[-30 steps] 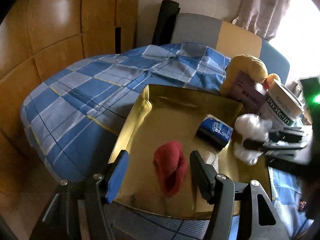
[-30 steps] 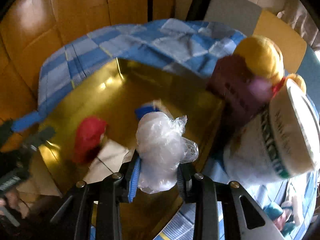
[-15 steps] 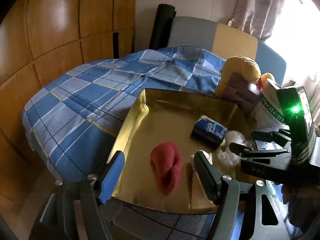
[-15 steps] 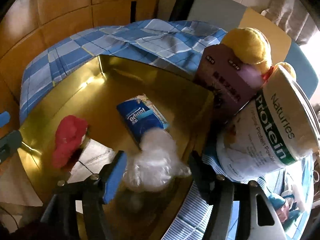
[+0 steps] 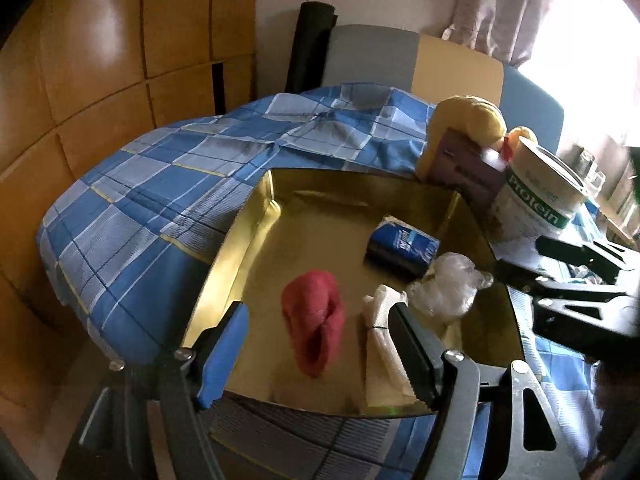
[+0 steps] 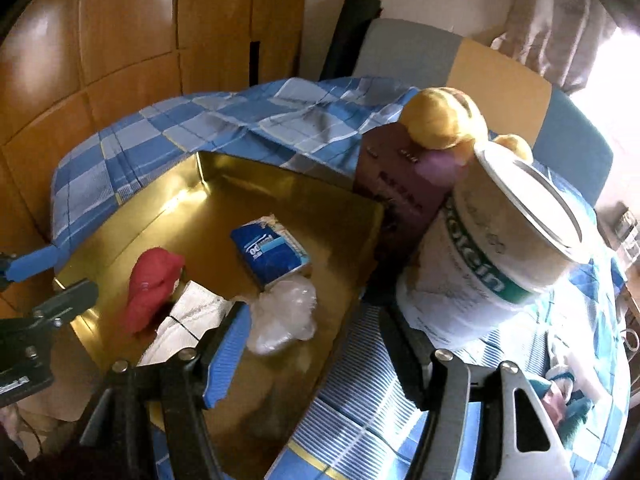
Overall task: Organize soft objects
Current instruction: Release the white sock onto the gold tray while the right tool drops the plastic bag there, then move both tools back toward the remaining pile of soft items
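Inside gold tray (image 5: 256,216): four soft items.

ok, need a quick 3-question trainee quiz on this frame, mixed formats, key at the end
1. Multiple choice: where does the crumpled clear plastic bag lie?
A) between closed pads of the right gripper
B) loose in the gold tray
C) on the checked blue cloth

2. True or false: the red cloth lies inside the tray, untouched by the left gripper.

3. Short answer: which printed item sits in the tray just behind the plastic bag?

Key:
1. B, the right gripper's jaws are apart and nothing presses on the bag.
2. True, the jaws are open on either side of it in the left wrist view.
3. The blue tissue pack.
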A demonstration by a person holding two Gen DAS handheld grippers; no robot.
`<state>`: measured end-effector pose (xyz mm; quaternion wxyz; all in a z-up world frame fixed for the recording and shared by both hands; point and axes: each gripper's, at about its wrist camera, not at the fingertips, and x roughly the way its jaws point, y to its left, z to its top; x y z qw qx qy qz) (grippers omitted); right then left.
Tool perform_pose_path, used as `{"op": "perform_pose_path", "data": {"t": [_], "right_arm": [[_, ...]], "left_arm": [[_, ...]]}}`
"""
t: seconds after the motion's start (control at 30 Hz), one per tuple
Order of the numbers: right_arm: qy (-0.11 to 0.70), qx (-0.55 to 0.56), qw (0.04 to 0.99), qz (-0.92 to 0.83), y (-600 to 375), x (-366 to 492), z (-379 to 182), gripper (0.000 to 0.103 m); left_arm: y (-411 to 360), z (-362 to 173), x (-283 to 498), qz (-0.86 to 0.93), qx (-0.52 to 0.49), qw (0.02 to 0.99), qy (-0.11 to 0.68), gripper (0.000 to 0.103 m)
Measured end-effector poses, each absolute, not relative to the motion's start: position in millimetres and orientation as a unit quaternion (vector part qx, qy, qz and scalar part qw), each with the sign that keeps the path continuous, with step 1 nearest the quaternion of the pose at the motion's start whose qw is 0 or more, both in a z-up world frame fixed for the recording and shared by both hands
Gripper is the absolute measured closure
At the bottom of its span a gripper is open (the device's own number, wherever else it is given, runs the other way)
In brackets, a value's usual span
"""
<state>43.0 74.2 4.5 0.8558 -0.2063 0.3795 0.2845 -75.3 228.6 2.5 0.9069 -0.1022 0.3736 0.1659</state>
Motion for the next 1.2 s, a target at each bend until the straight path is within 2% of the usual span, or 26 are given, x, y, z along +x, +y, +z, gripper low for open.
{"op": "perform_pose_path", "data": {"t": [0.2, 0.37, 0.6, 0.8, 0.97, 1.07, 1.2], "right_arm": [[0.357, -0.188, 0.873, 0.273, 43, 37, 23, 0.035], [0.344, -0.17, 0.891, 0.244, 5, 41, 38, 0.034], [0.33, -0.115, 0.926, 0.144, -82, 66, 58, 0.034], [0.327, 0.006, 0.945, -0.016, -198, 97, 60, 0.034], [0.337, 0.083, 0.93, -0.123, -284, 105, 33, 0.033], [0.35, 0.171, 0.91, -0.14, -318, 103, 22, 0.033], [0.347, 0.211, 0.904, -0.136, -332, 103, 21, 0.033]], "left_arm": [[215, 6, -75, 0.155, -0.08, 0.914, 0.366, 0.03], [203, 8, -71, 0.136, -0.064, 0.918, 0.367, 0.02], [181, 11, -65, 0.111, -0.034, 0.922, 0.369, 0.016], [150, 18, -56, 0.063, 0.004, 0.93, 0.363, 0.016], [120, 19, -42, 0.01, 0.015, 0.926, 0.376, 0.016], [94, 19, -32, -0.031, 0.024, 0.923, 0.383, 0.016], [53, 17, -18, -0.077, 0.05, 0.917, 0.389, 0.017]]}}
